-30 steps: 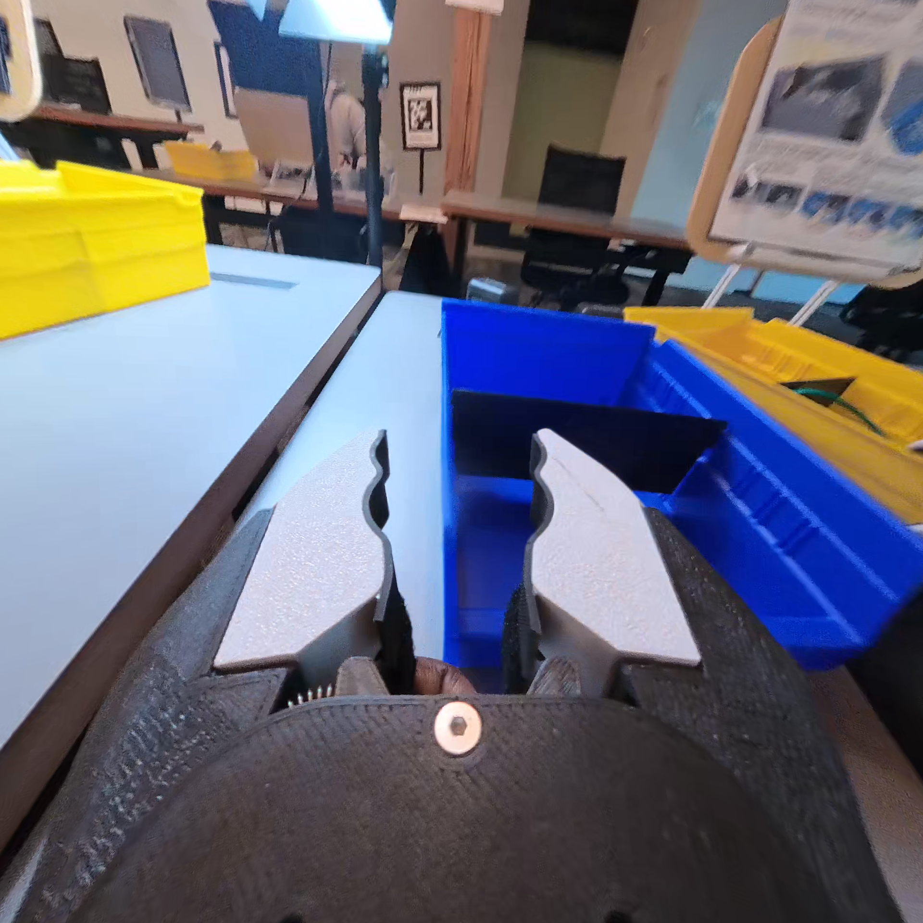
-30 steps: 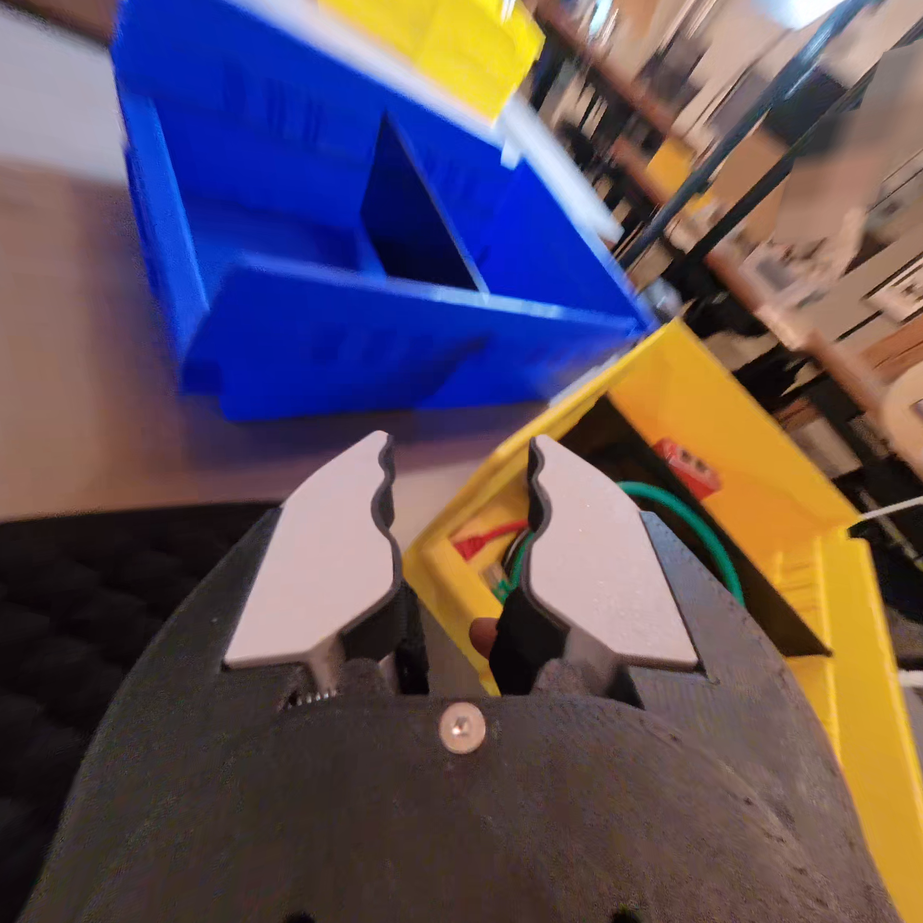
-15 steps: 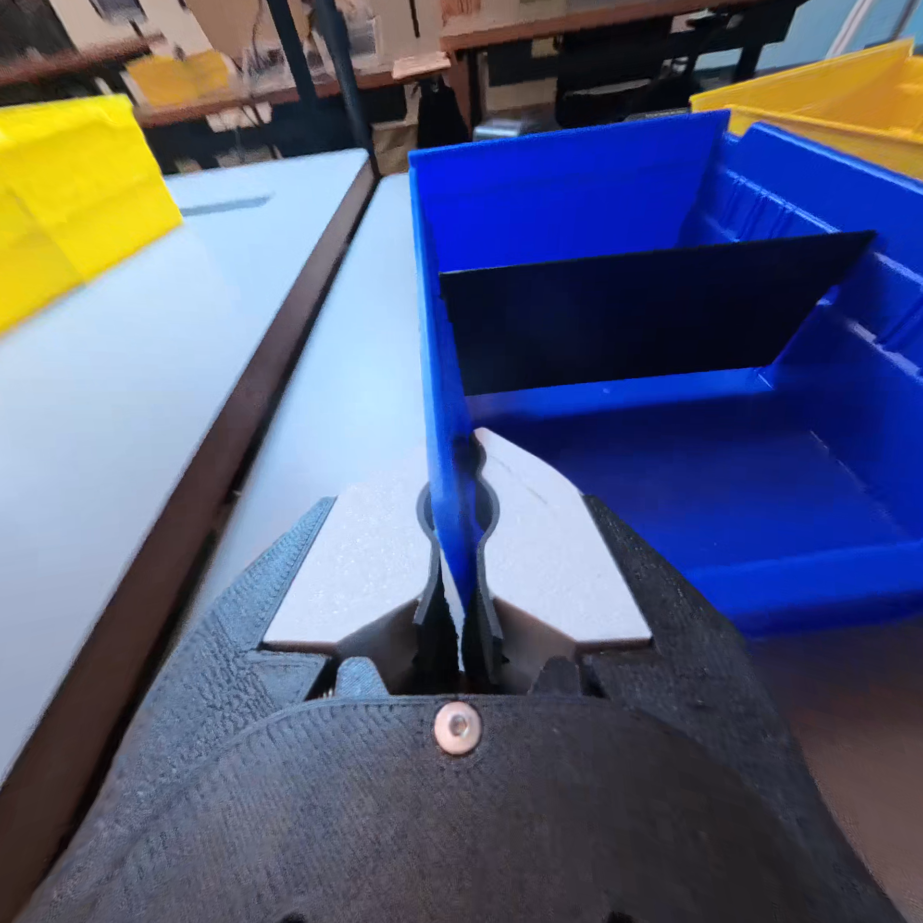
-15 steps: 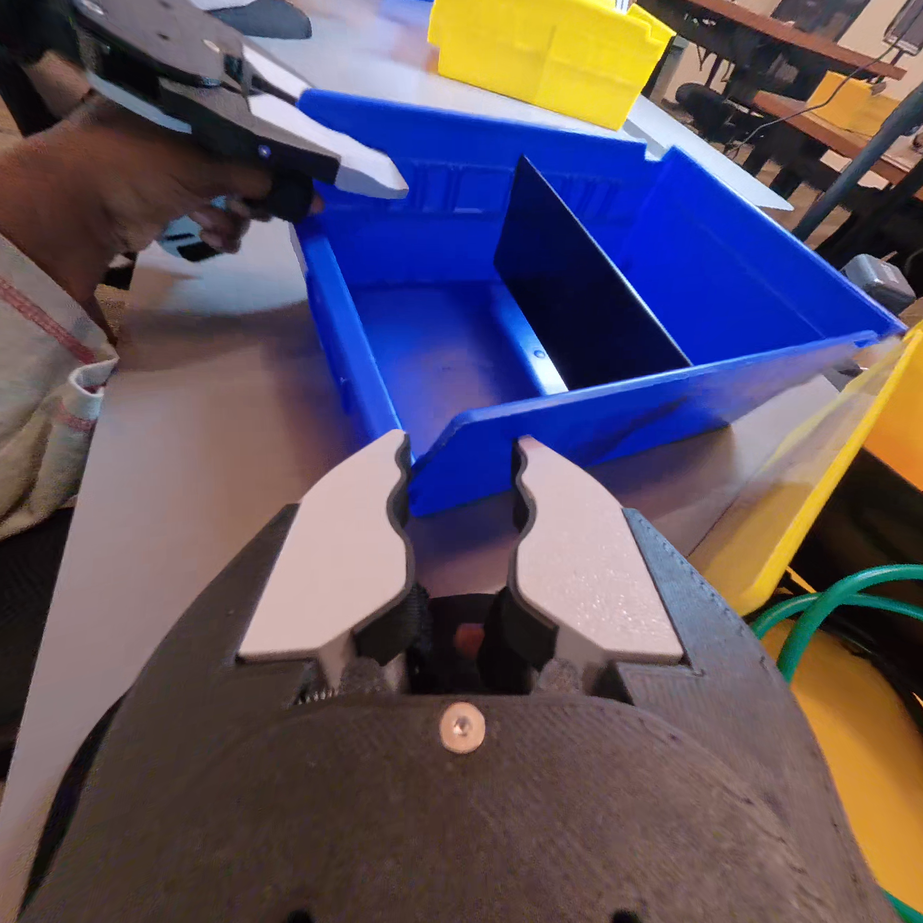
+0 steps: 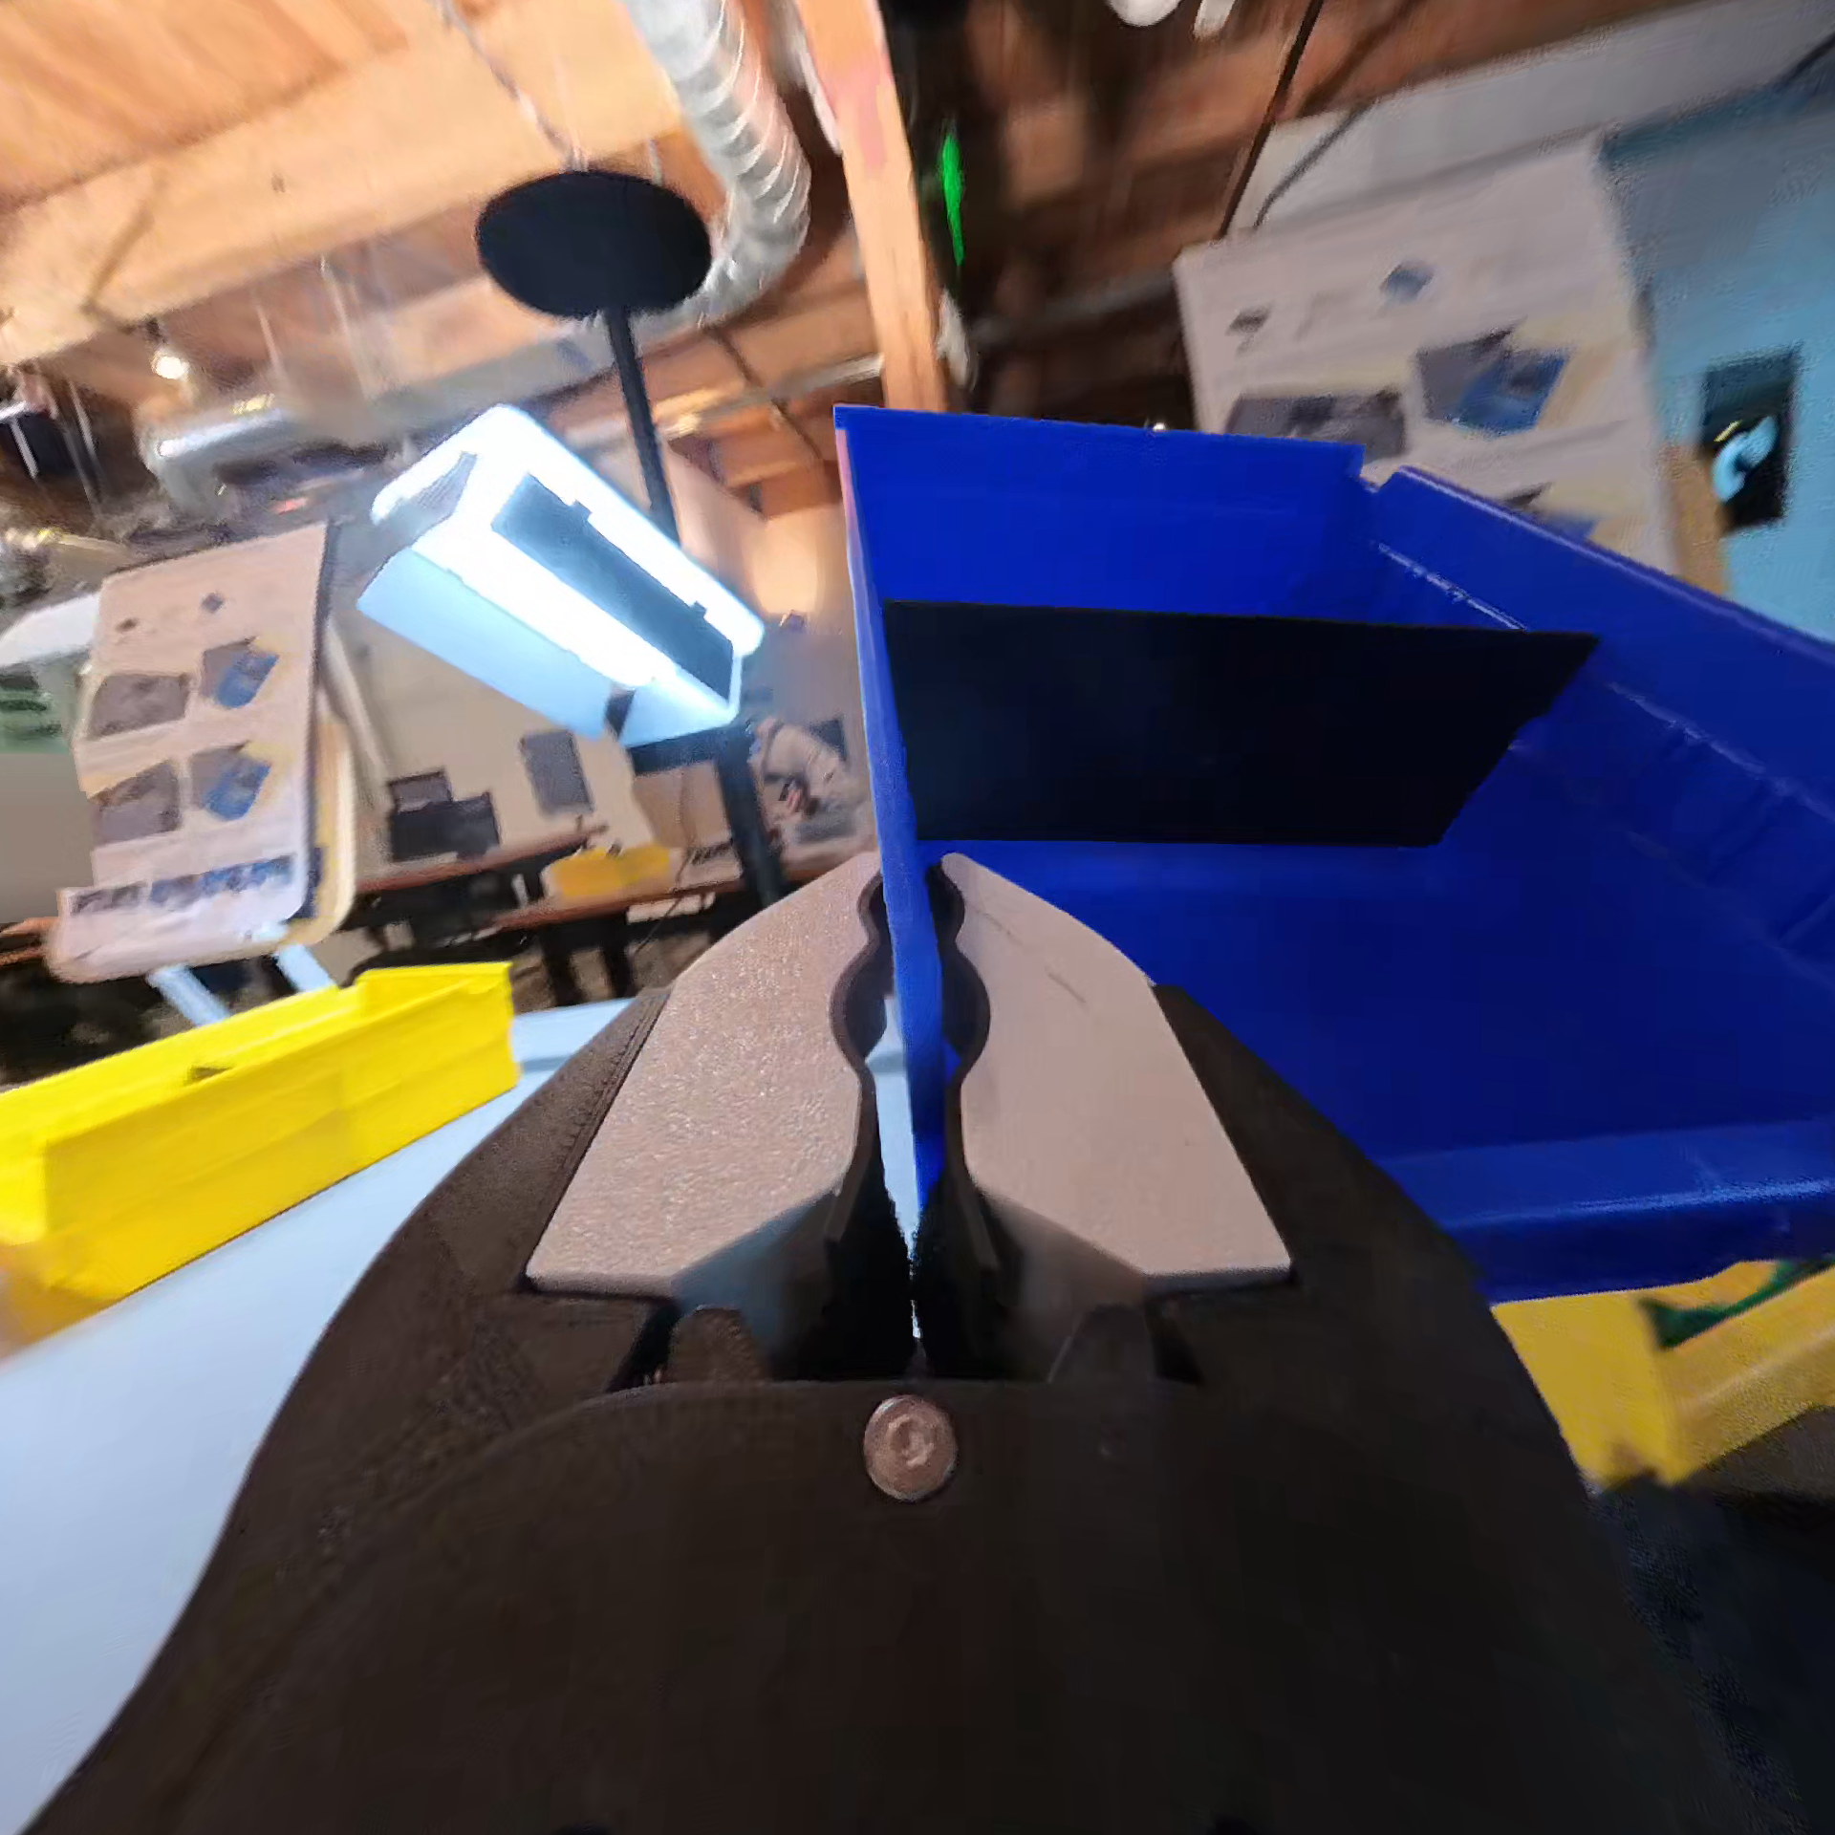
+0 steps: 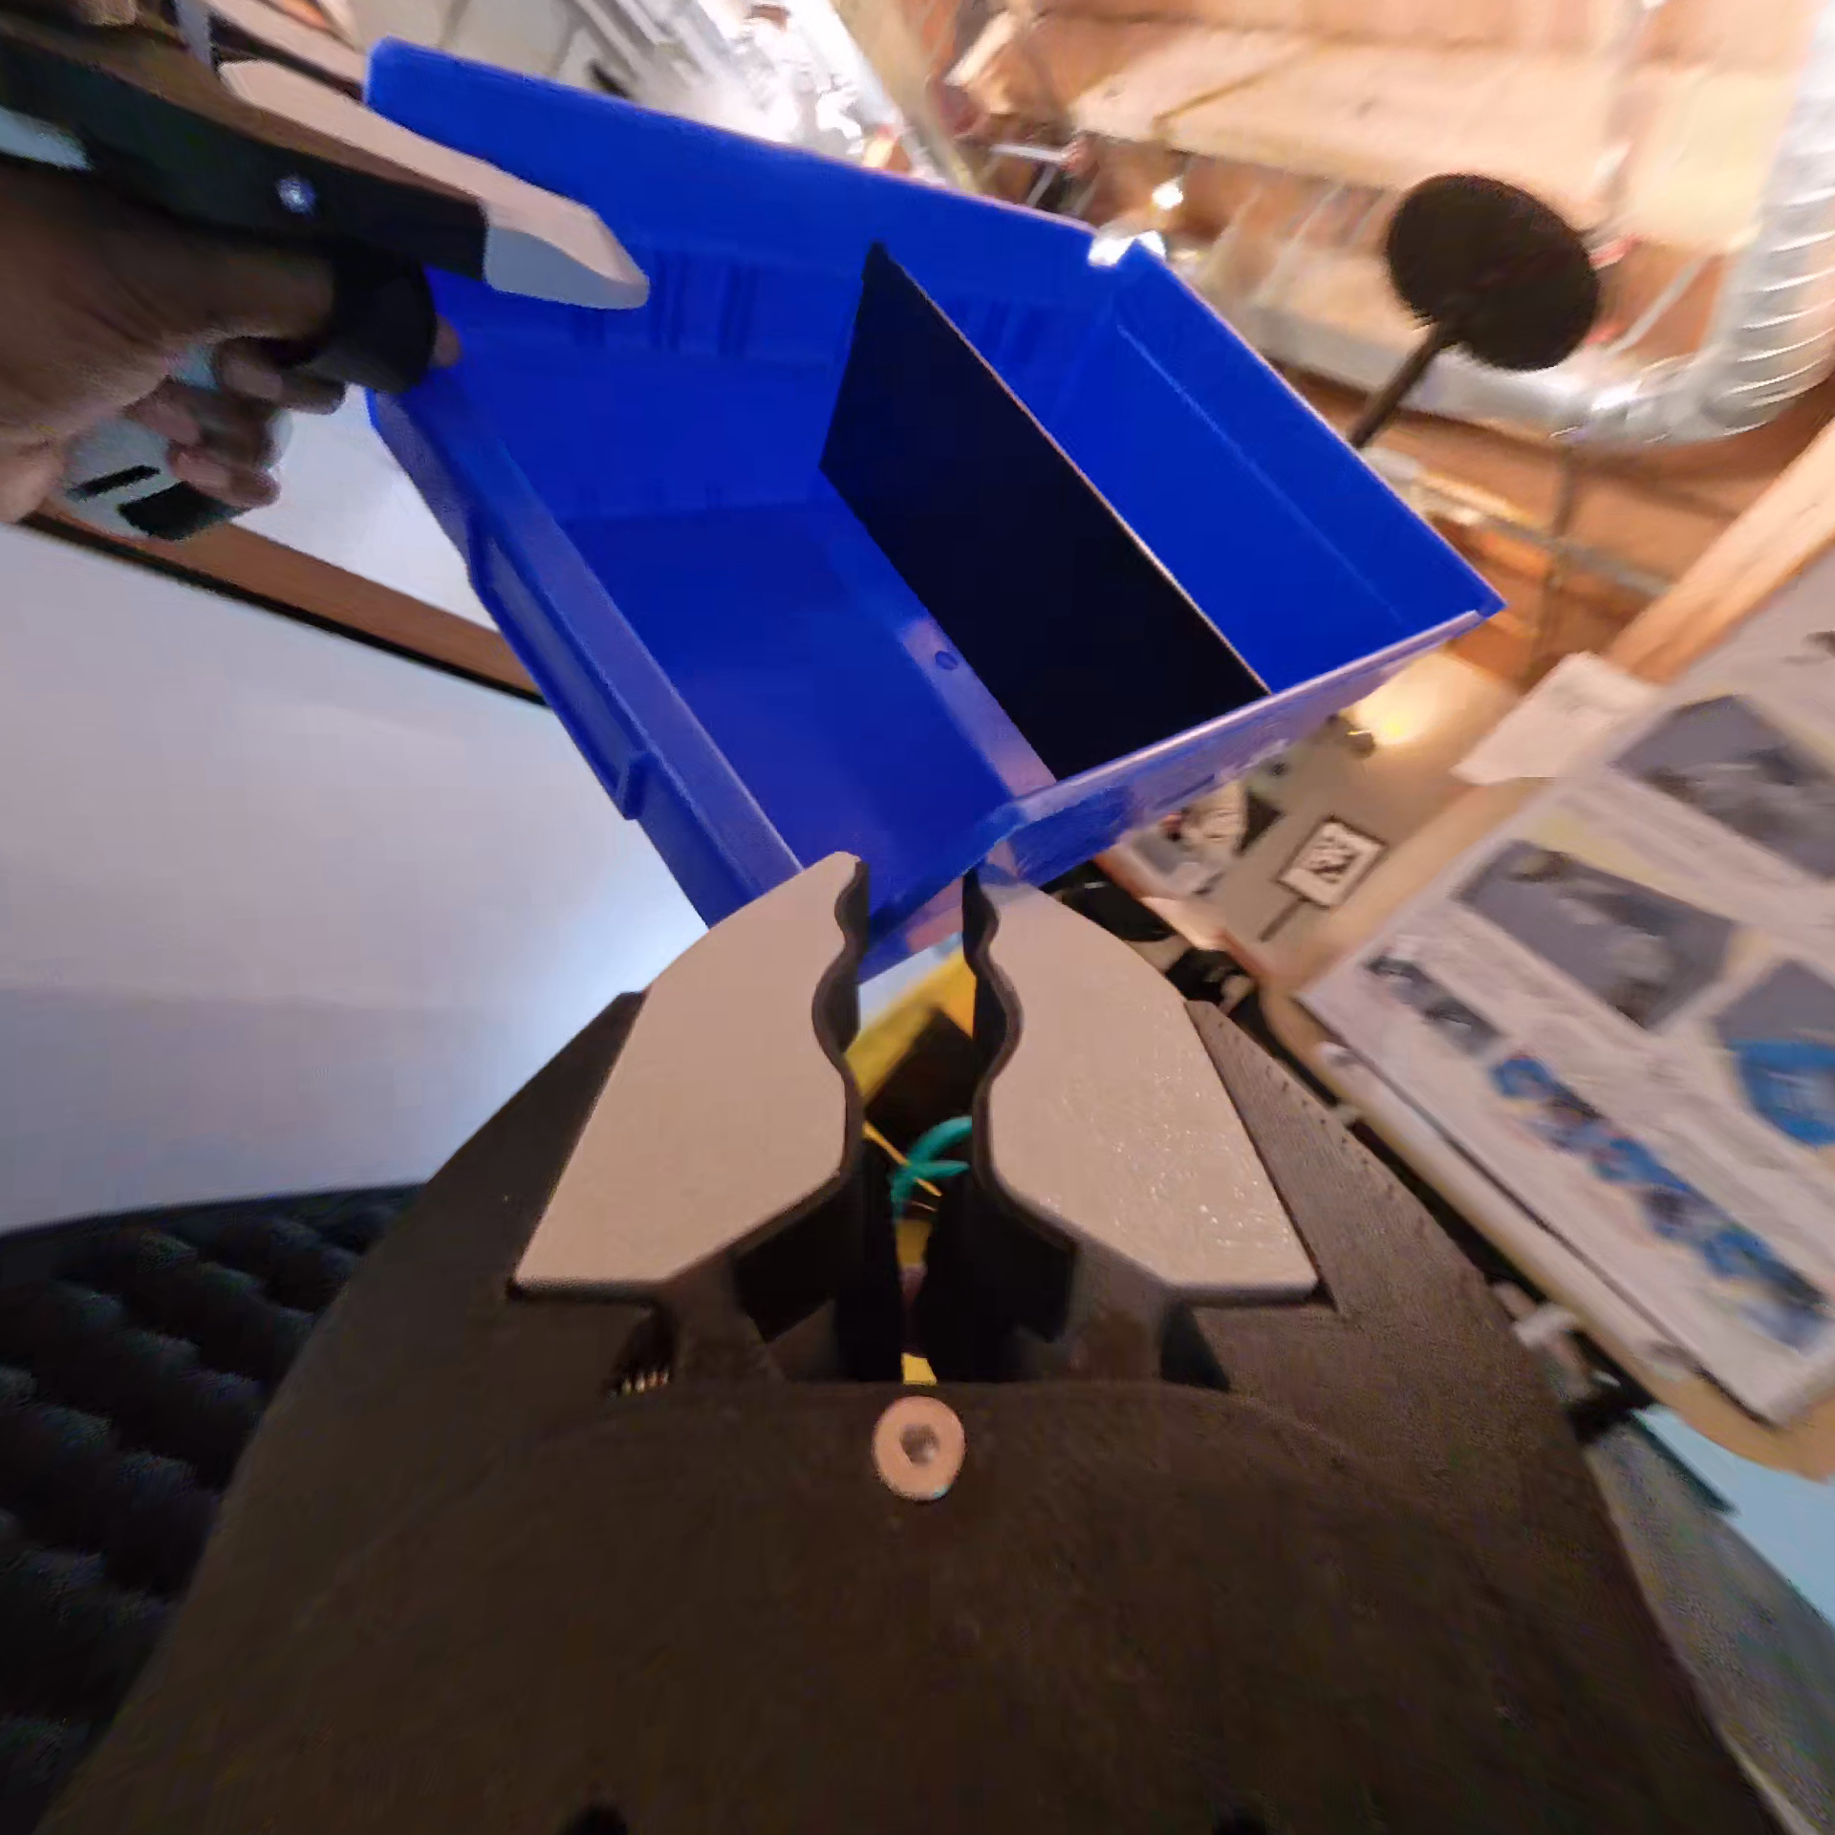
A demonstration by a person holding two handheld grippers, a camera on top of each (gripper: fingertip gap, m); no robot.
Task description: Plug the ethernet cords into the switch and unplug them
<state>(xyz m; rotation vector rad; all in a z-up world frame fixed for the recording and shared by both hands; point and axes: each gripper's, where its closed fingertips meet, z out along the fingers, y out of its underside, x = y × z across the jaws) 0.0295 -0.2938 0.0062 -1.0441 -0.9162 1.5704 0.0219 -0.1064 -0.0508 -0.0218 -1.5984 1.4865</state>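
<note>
Ethernet cords: only a green loop (image 6: 938,1152) shows, low centre of right wrist view, in a yellow bin (image 6: 909,1003) under the blue bin (image 6: 755,616). Switch not visible. Left gripper (image 5: 912,894) pinches the blue bin's side wall, mid-frame. Right gripper (image 6: 912,894) pinches its front wall; bin tilted, w/ black divider (image 5: 1192,725) inside.

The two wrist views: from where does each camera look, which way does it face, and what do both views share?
Left wrist view: sits behind the left gripper, faces forward and upward along the blue bin wall it clamps; only its own fingers show.
Right wrist view: sits behind the right gripper, faces the bin's front edge; the person's hand with the left gripper shows.
Shared: blue bin, its black divider, left gripper.
</note>
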